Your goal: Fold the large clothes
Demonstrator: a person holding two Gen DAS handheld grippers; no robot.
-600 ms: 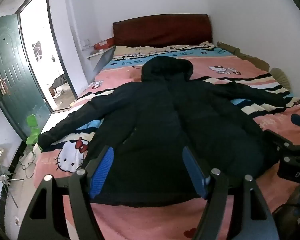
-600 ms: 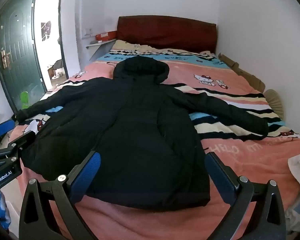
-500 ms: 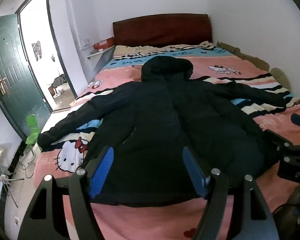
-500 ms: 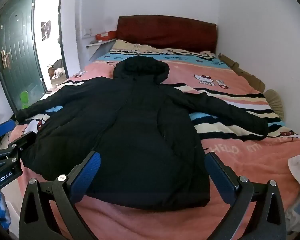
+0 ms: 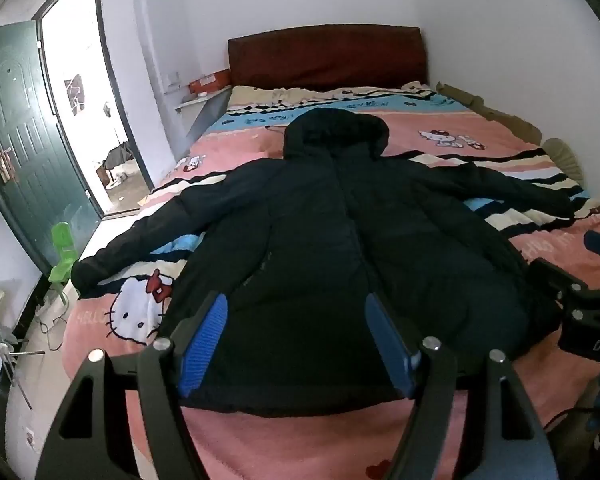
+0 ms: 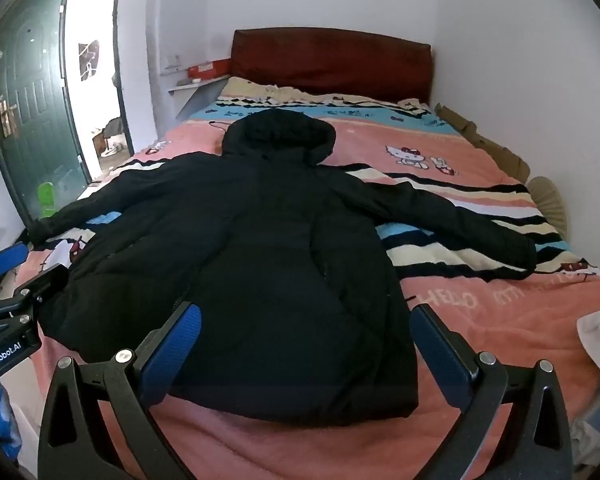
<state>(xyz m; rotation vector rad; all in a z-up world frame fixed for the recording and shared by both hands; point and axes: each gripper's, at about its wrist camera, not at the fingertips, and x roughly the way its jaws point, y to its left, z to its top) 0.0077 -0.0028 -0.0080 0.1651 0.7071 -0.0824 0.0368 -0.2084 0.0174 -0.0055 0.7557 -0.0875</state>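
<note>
Left claw [image 5: 296,344], its black arms tipped with blue ribbed pads, hangs spread wide and empty above the hem of a black hooded puffer jacket [image 5: 332,248], seen through the left wrist camera. That jacket lies flat on a bed [image 5: 260,440] covered by a pink cartoon-cat blanket with blue, cream and black stripes, hood pointing toward the dark red headboard [image 5: 326,56] and both sleeves stretched out to the sides. At the right edge of this view, part of the right claw [image 5: 580,280] shows beside the jacket's lower corner. A dark green door [image 5: 16,140] stands open on the left, with a bright green plastic chair [image 5: 62,254] on the floor next to the bed.

From the right wrist camera, the right claw [image 6: 304,344] is likewise released, its two blue pads standing far apart on either side of the jacket's [image 6: 260,260] lower edge and gripping nothing. The jacket's far sleeve reaches across the striped band of the blanket toward the white wall. The left claw [image 6: 8,280] enters at the left edge, near the garment's other lower corner. A red box [image 6: 204,70] sits on a small shelf beside the headboard [image 6: 332,64]. White cloth lies bunched at the bed's [image 6: 500,320] right edge.
</note>
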